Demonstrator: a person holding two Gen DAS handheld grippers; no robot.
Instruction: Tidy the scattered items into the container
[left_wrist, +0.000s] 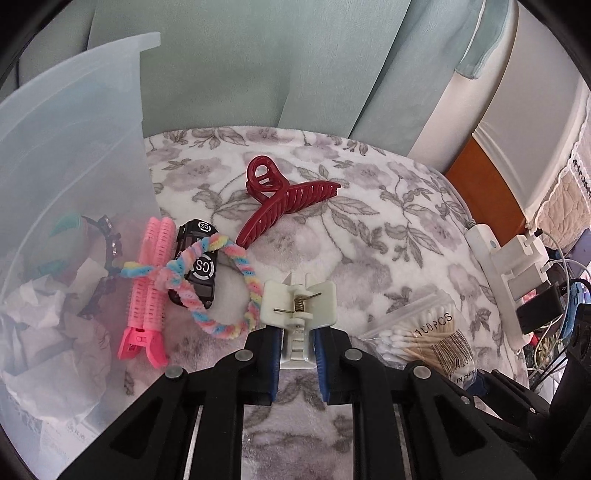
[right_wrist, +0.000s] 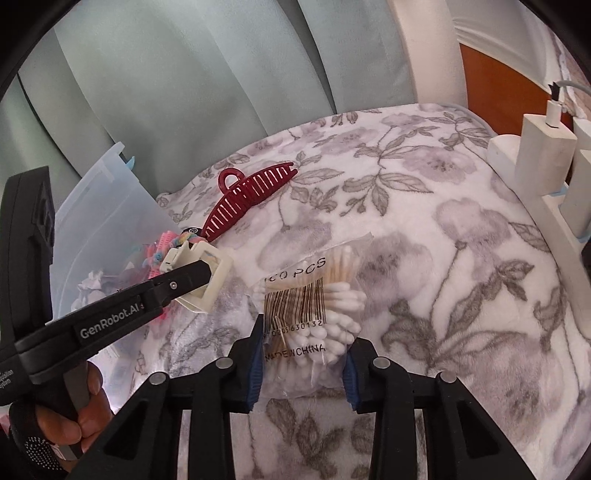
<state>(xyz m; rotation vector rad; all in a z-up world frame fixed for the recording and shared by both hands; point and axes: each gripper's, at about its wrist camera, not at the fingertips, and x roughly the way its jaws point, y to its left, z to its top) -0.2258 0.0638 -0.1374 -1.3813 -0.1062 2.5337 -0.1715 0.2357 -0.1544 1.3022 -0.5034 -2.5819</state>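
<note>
Left gripper: pressed in on a cream plastic spring clip with a bare wire spring; the blue pads bear on its tail end, and the clip's long axis runs straight out along the fingers.

Right gripper: jaws part-closed around a clear plastic bag of wooden-stick cotton swabs; the left pad touches the bag's edge, the right pad seems to stand just off it (a firm pinch is not confirmed). The bag's long axis runs away from the gripper, barcode uppermost.

Container: translucent pale-blue plastic tub, already holding crumpled paper and small hair accessories; it lies to the left of both grippers, and its wall stands just beside the scattered pile.

Decisive relation: the tub is nearer the left hand, which needs a short carry leftward over the rim; the right gripper must cross further, past the left one.

Items not yet tidied: a dark red plastic claw clip lying farther out on the floral fleece blanket; a pink pair of roller clips, a pastel rainbow twisted fuzzy band and a small black toy car under it, all just beside the tub wall.

Judged risk: the bag is slack and may slip from a partial grip.
</note>
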